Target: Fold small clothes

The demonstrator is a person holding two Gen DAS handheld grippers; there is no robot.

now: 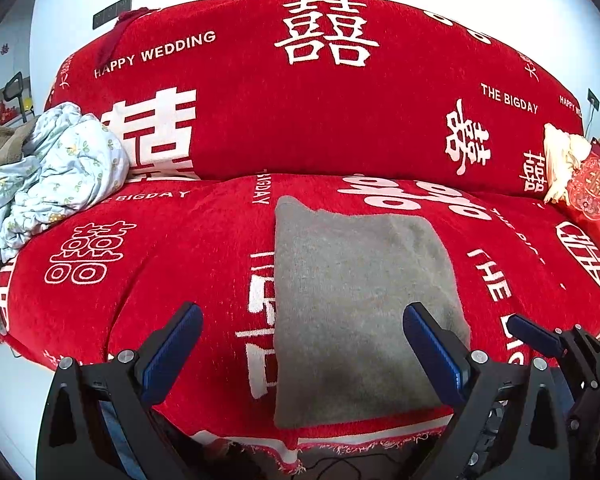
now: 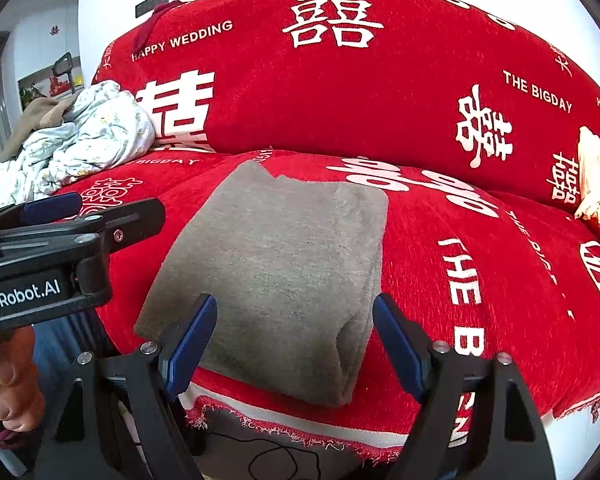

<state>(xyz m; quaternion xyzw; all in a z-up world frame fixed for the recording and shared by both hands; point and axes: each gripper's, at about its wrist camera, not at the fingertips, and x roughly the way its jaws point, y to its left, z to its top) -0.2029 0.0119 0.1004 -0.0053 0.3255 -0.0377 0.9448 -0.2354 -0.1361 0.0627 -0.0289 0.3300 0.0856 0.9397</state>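
Both our claws, left claw (image 1: 302, 350) and right claw (image 2: 294, 340), hang spread and empty above what looks like a folded grey knit garment (image 2: 276, 264) on the red printed sofa cover (image 1: 188, 264).

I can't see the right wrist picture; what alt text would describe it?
A folded grey garment lies flat on a sofa draped in a red wedding cover, just ahead of the open right tongs, which hold nothing. The left tongs reach in from the left, and a crumpled pale floral cloth sits behind them.

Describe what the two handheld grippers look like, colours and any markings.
Both the left gripper and right gripper have black angular frames, silver screw heads, and flat blue ribbed pads on their fingers. The left gripper's body carries white lettering ending "enRobot.AI".
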